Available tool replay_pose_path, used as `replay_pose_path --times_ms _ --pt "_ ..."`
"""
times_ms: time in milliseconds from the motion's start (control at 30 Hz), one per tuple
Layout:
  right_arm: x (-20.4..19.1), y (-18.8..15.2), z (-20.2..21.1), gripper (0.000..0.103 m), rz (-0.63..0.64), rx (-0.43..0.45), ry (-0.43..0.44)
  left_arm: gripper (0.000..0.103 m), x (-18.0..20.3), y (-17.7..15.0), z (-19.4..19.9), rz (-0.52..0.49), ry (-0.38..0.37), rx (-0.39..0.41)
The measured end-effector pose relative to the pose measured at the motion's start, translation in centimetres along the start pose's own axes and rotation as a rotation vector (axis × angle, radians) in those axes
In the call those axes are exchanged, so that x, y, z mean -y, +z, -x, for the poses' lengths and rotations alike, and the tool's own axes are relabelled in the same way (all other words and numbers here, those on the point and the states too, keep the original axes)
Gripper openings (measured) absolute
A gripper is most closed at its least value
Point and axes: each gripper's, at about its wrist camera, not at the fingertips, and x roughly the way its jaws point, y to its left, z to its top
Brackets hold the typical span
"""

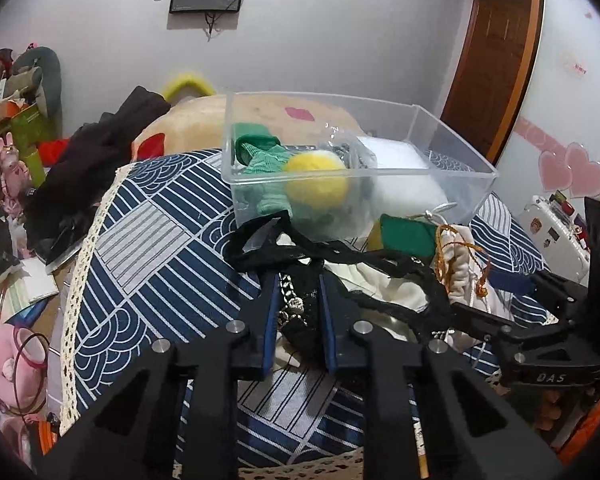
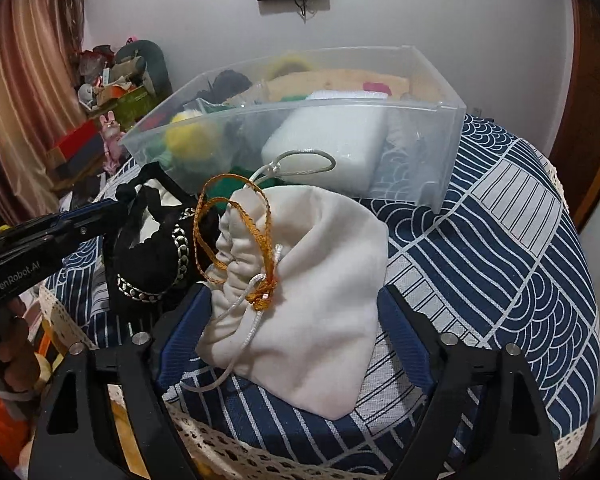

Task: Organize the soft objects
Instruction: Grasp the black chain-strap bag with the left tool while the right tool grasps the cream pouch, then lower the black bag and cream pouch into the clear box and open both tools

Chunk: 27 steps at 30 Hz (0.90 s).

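Note:
A clear plastic bin (image 1: 452, 140) stands on the patterned table and holds a yellow ball (image 1: 316, 178), a green cloth (image 1: 260, 152) and a white pad (image 1: 396, 156). My left gripper (image 1: 298, 280) is shut on a black lace garment with a silver chain (image 1: 296, 308) in front of the bin. In the right wrist view the garment (image 2: 148, 256) hangs from the left fingers. My right gripper (image 2: 296, 300) is open, its fingers on either side of a white drawstring pouch (image 2: 320, 280) with an orange cord (image 2: 236, 216). The bin also shows in that view (image 2: 440, 128).
A blue and white patterned cloth (image 2: 500, 260) with a lace edge covers the round table. A green and yellow pad (image 1: 404, 234) and cream cloth (image 1: 384, 292) lie in front of the bin. Clutter, a dark garment (image 1: 100, 160) and boxes sit to the left.

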Motion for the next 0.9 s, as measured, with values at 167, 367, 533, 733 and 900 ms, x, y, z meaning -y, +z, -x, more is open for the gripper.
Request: replay_pose_path --times_ms 167,367,533,733,900 --pt "0.3 -0.1 0.5 0.031 -0.002 0.002 0.0 0.017 0.3 0.3 1.1 -0.005 -0.007 0.035" --pt "0.4 -0.2 2.4 0.015 0.0 0.06 -0.025 0.016 0.9 0.8 3.0 -0.014 -0.019 0.079" --pt "0.8 0.2 4.8 0.015 -0.011 0.132 -0.025 0.015 1.5 1.5 4.9 -0.027 -0.03 0.128" --pt "1.1 1.0 6.5 0.015 -0.021 0.197 -0.031 0.015 2.1 2.4 6.7 -0.045 -0.018 0.182" --pt "1.3 1.9 7.3 0.015 -0.032 0.235 -0.033 0.014 2.1 3.5 7.5 -0.044 -0.025 0.212"
